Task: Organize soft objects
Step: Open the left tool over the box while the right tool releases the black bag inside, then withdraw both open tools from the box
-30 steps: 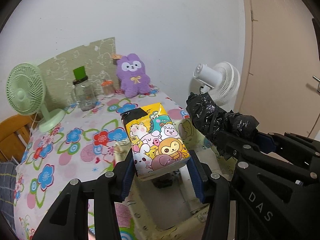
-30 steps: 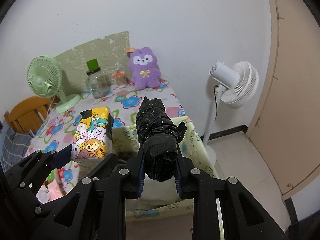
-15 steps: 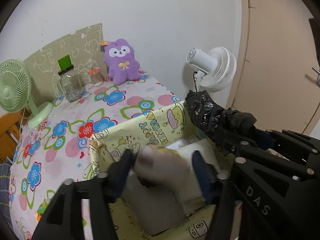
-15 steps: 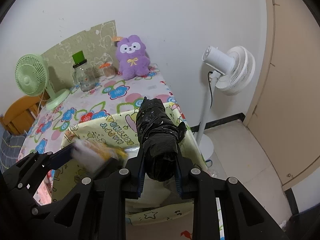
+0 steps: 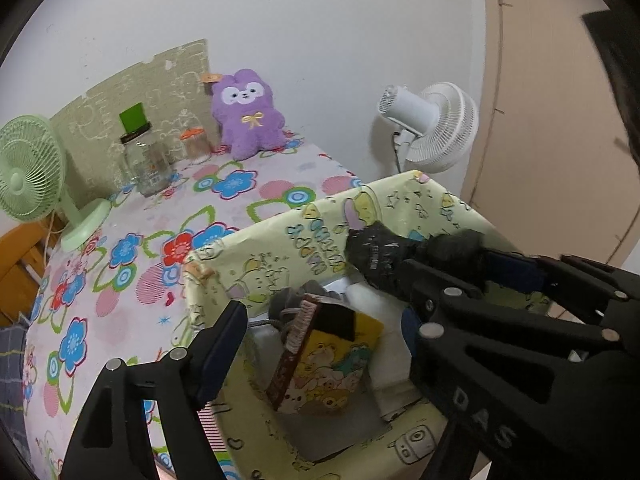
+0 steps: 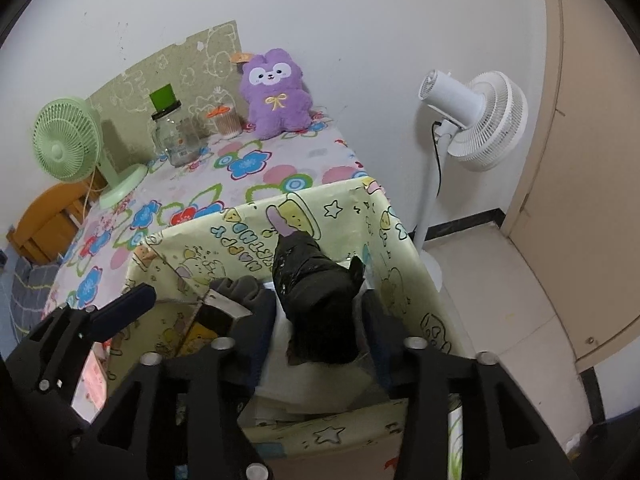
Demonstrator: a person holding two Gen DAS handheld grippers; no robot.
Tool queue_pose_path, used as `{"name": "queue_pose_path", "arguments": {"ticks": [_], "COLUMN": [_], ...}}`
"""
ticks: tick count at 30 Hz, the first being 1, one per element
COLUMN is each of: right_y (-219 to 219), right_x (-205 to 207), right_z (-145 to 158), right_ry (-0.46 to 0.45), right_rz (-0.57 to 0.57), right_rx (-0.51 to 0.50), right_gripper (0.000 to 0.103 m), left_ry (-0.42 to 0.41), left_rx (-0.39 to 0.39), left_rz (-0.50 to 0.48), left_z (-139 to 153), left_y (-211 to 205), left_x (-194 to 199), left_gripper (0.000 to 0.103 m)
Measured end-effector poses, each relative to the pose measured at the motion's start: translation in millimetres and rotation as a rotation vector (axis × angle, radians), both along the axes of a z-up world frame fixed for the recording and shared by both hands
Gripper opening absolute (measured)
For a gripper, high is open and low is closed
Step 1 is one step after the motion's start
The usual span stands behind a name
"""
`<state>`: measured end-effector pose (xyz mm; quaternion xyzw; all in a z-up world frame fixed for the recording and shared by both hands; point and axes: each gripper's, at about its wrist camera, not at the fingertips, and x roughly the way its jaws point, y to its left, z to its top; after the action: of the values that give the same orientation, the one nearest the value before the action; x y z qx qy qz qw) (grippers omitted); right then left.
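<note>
Tissue pack (image 5: 326, 364), the yellow one printed with cartoon animals, lies tilted inside the pale yellow fabric storage box (image 5: 320, 236), leaning among white and grey soft items already in there. Above it the left gripper (image 5: 320, 344) stands wide apart and grips nothing, so this item looks delivered.

Just beside it, the right gripper (image 6: 320, 320) is clamped around a crumpled roll of black plastic bags (image 6: 316, 296), held over the box opening but not set down; from the left wrist view the roll (image 5: 384, 256) hangs above the far right part of the box. Releasing it into the box seems the step in hand.

Beyond the box, a floral tablecloth (image 5: 132, 240) covers the table, and a purple plush bunny (image 5: 248, 114) sits against the wall at the far end, near a glass jar (image 5: 144, 160) and a small green desk fan (image 5: 28, 172). The plush is soft and not yet in the box, so it may be left to collect. A white standing fan (image 6: 476, 120) stands off the table to the right.
</note>
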<state>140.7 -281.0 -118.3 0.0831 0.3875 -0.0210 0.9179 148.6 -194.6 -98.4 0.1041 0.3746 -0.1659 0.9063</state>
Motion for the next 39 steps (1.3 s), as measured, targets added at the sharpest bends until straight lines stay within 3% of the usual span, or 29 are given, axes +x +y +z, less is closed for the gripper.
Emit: {"name": "queue_pose_path", "arguments": {"ticks": [1,13,19,22,39], "right_y": [0.7,19.0,25.1,27.3,47.2], "right_x": [-1.9,-12.7,-20.7,-25.0,-56.1], "right_z": [1.7,16.3,22.7,26.2,51.6], "right_ry": [-0.013,-0.052,-0.063,-0.072,-0.147], "right_rz": [0.004,-0.018,-0.031,-0.039,-0.065], "right_rx": [0.019,-0.004,-0.026,-0.039,-0.097], "right_gripper": [0.067,0.087,0.088,0.088,0.088], "left_ry": [0.000,-0.036,-0.040,-0.052,-0.098], "left_rx": [-0.006,-0.038,-0.047,-0.047,-0.086], "left_rz": [0.000,0.008,0.009,0.021,0.018], "left_z": [1.2,18.2,22.6,25.8,46.3], "left_y": [1.2,15.8,20.6,23.4,41.6], "left_x": [-0.2,-12.5,-17.8,-21.3,-46.8], "left_gripper": [0.081,0.087,0.088,0.097,0.098]}}
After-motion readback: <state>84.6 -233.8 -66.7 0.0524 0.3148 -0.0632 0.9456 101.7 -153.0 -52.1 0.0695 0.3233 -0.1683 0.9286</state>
